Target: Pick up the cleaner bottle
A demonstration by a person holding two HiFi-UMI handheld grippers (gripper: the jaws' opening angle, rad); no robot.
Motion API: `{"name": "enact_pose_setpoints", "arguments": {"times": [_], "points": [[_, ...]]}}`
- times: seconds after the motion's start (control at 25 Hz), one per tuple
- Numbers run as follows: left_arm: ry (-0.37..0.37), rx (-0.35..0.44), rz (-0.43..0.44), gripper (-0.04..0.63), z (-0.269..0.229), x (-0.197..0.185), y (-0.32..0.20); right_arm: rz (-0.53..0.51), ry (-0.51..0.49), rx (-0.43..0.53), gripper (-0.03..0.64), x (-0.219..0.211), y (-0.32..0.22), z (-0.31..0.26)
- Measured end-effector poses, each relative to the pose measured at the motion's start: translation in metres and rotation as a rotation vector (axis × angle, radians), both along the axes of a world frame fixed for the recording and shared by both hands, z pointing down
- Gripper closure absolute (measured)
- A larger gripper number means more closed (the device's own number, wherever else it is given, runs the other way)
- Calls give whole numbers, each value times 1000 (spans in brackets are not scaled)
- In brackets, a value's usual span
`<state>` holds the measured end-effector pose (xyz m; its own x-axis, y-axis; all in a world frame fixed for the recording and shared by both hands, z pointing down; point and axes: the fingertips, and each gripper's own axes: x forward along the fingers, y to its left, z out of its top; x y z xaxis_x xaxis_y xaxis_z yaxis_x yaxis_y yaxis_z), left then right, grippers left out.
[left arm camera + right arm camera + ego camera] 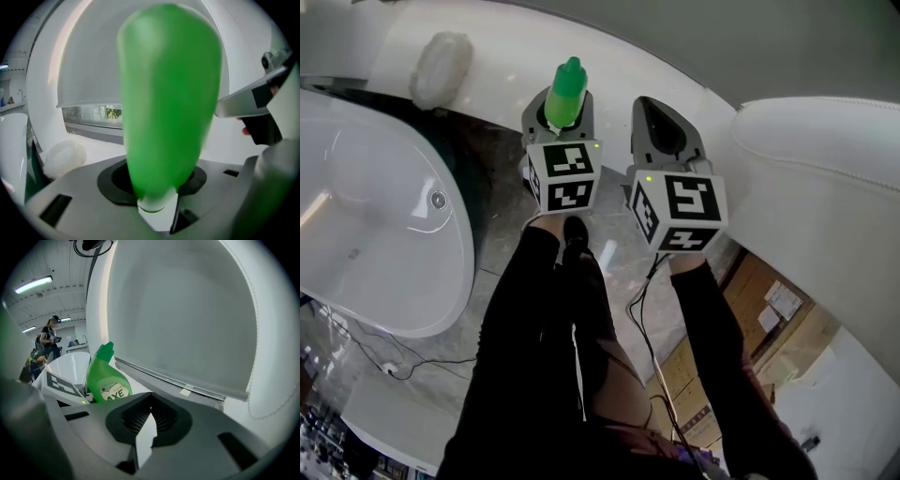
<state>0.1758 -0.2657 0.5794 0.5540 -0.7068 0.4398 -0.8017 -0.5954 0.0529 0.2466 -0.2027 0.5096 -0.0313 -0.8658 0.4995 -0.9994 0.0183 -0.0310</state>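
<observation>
The green cleaner bottle [566, 92] stands upright between the jaws of my left gripper [558, 108], which is shut on it. In the left gripper view the bottle [168, 93] fills the middle, with the left gripper [157, 211] clamped at its lower part. From the right gripper view the bottle [107, 378] shows its white label and pointed cap, held clear of the ledge. My right gripper [656, 117] hangs just right of the bottle with nothing in it. Its jaws meet in a white wedge at the right gripper [145, 432], apart from the bottle.
A white curved ledge [675, 84] runs behind both grippers, with a pale rounded sponge-like lump [441, 67] on it at the left. A white basin [384, 234] lies at the left and a white padded shell [825, 187] at the right. Cables [375, 361] trail on the floor.
</observation>
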Motion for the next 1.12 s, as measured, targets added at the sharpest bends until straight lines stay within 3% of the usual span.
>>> {"name": "enact_pose_setpoints", "arguments": {"times": [0.64, 1.12], "points": [[2, 97, -77, 402, -122, -103, -8, -109, -9, 101, 615, -75, -20, -95], [53, 80, -167, 402, -173, -167, 12, -214, -32, 114, 615, -145, -16, -133]]}}
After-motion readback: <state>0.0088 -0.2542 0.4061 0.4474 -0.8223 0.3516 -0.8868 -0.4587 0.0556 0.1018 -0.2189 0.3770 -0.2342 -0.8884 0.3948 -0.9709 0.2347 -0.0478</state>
